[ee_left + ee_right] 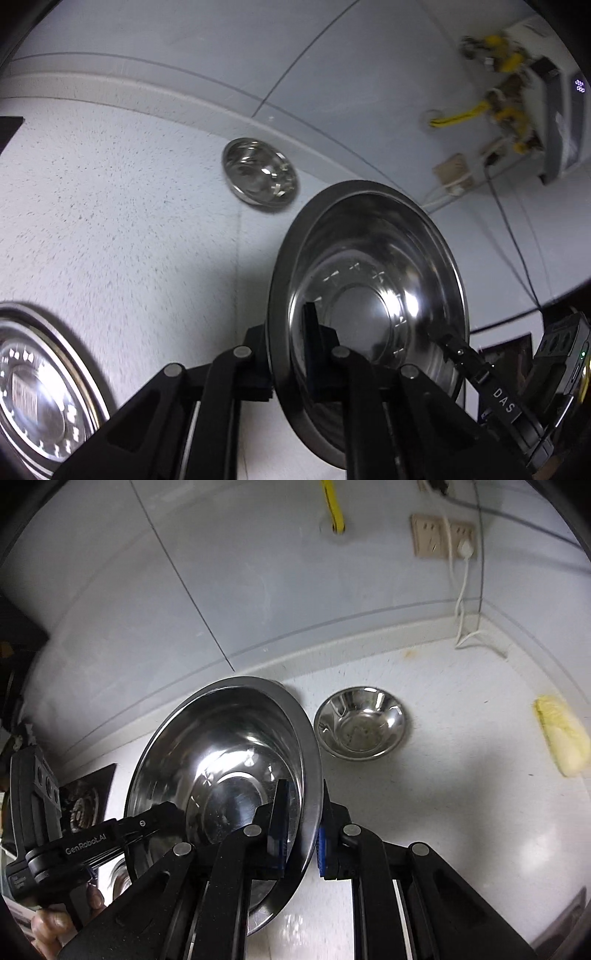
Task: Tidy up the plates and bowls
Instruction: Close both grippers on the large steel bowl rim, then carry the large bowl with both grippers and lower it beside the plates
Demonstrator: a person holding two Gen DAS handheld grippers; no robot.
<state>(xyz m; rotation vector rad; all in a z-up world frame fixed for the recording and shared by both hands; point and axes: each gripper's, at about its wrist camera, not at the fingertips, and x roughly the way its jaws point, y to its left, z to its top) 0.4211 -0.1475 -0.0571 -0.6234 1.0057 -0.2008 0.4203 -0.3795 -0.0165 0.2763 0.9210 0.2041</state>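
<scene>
Two grippers pinch one large steel bowl (369, 288) by opposite sides of its rim. The left gripper (286, 363) has one finger inside the wall and one outside, pressed together on the thin metal; the right gripper (301, 843) does the same on the far side, blue pads (320, 853) against the outer wall. The bowl is clear of the speckled white countertop (110, 221), tilted, its hollow facing both cameras.

Handling, as judged: rigid sheet steel, light for its width, polished and therefore slick; not fragile, but it would clatter if it slips. The rim, with its rolled lip, is the sensible hold, and two opposed grips keep it from swinging. Keep the tilt modest so the wall does not slide through the pads.

Outward: a small steel bowl (360, 725) sits upright on the counter near the backsplash, well apart. A steel plate (40, 391) lies at the left view's lower left. A pale yellow object (563, 734) lies far right, identity unclear.
</scene>
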